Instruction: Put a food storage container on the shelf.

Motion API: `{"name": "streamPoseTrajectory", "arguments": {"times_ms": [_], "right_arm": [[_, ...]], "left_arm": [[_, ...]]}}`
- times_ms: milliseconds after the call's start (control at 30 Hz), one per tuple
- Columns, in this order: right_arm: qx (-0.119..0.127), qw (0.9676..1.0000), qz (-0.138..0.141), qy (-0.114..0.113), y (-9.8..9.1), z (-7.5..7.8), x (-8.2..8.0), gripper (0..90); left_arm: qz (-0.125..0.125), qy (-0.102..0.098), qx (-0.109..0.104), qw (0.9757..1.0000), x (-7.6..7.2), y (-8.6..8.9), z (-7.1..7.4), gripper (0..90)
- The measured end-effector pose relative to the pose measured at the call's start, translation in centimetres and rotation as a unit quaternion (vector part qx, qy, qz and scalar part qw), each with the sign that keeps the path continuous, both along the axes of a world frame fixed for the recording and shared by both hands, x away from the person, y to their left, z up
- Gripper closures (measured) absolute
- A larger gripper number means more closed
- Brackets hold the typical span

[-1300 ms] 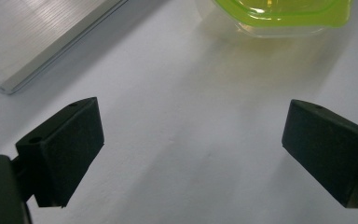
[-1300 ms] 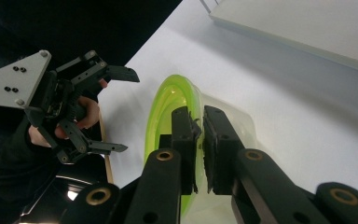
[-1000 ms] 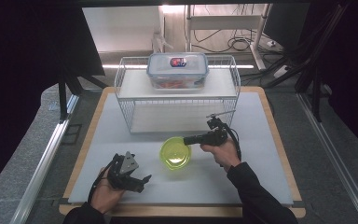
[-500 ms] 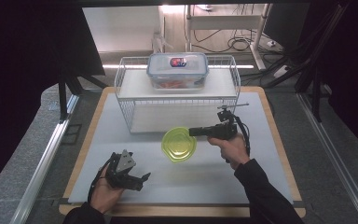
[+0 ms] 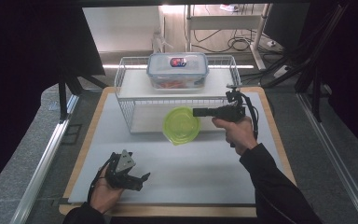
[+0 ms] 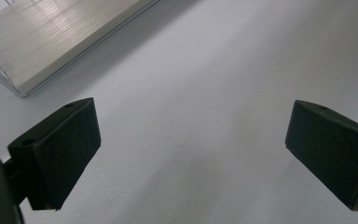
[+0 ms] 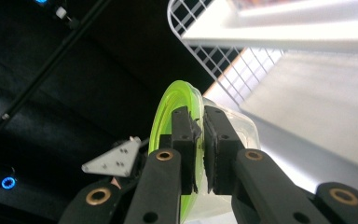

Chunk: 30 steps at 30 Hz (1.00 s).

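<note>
White mat [image 5: 205, 163] covers a wood-edged table [image 5: 270, 107] w/ dark curtains either side; a white wire rack [image 5: 126, 100] stands at the far half of the mat, a clear lidded food box [image 5: 178, 69] w/ a blue-rimmed lid on its top shelf.

Right gripper [image 5: 196, 112] is held level above the mat, jaws pointing toward the person's left, in front of the rack's open lower tier; jaws nearly closed, pinching the rim of a clear round container w/ green lid [image 5: 182, 125]; container hangs off the jaw tips clear of the mat, lid facing up toward the high cam, overlapping the rack's front lower edge in that view. In the right gripper view the pads [image 7: 186, 135] clamp the edge from both sides, green lid [image 7: 168, 121] on one side, clear tub wall on the other; rack shelf beyond.

Left gripper [image 5: 140, 179] sits low at the near left of the mat, well apart from the container; jaws spread wide, nothing between them; left gripper view has bare mat under them & the rack's corner [image 6: 23, 88] off at top left.
</note>
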State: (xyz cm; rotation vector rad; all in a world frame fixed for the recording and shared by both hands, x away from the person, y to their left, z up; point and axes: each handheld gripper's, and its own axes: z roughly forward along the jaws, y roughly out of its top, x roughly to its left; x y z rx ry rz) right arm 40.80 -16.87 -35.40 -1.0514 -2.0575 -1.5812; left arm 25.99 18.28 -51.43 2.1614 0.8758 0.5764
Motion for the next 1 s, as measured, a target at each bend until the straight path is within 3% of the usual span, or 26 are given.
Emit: {"name": "streamPoseTrajectory", "arguments": {"times_ms": [100, 300, 633, 1000], "right_arm": [[0.005, 1.0, -0.004, -0.003, -0.1, 0.9, 0.3, 83.6], [0.029, 0.9993, -0.021, -0.007, -0.3, 4.0, 1.5, 83.6], [0.037, 0.9976, -0.055, -0.02, -0.2, 7.7, 3.3, 83.6], [0.052, 0.99, -0.124, -0.041, 1.3, 10.7, 6.9, 83.6]], "left_arm": [[0.001, 0.001, -0.001, 1.0, 0.0, 0.0, 0.0, 3.1], [-0.001, 0.001, 0.0, 1.0, 0.0, 0.0, 0.0, 3.1], [-0.002, 0.001, -0.003, 1.0, 0.0, 0.0, 0.0, 3.1], [-0.005, 0.003, -0.005, 1.0, 0.0, 0.0, -0.1, 3.2]]}}
